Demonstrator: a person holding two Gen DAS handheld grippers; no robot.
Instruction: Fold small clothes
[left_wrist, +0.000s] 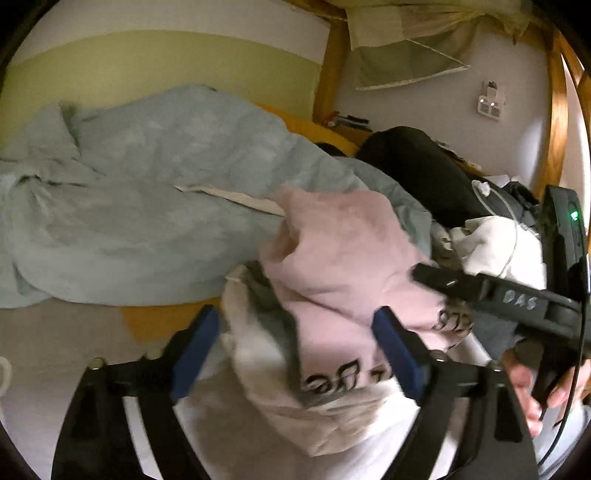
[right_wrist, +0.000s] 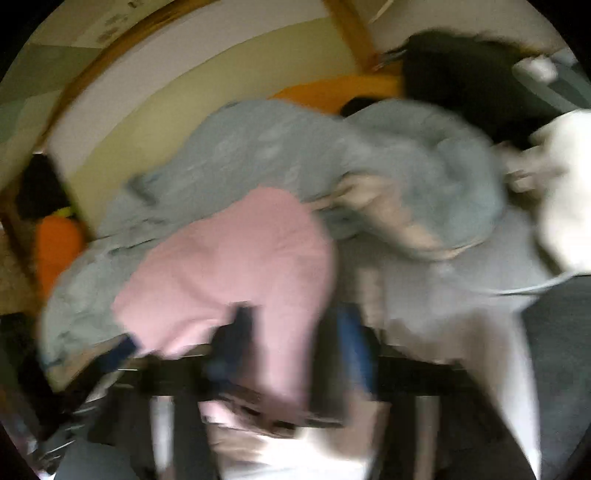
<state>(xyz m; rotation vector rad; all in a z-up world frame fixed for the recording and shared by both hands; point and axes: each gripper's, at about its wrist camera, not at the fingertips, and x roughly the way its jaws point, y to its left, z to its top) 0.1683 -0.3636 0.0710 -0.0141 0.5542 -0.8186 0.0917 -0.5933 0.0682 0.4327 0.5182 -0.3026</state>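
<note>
We see pink garment (left_wrist: 343, 266) bunched on bed, in front of pale blue duvet (left_wrist: 147, 206). Left gripper (left_wrist: 295, 350) jaws wide apart, garment between blue pads (left_wrist: 195, 350), pads not pressing it. Right gripper (left_wrist: 436, 275) beside garment; right wrist view very blurred, so we cannot tell its jaws. Hand (left_wrist: 532, 391) holds it.

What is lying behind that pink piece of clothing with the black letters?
Behind the pink garment lies a crumpled pale blue blanket, with a dark bundle beyond it near the wall. Whatever sits directly under the pink garment, and under the blanket, is covered.
</note>
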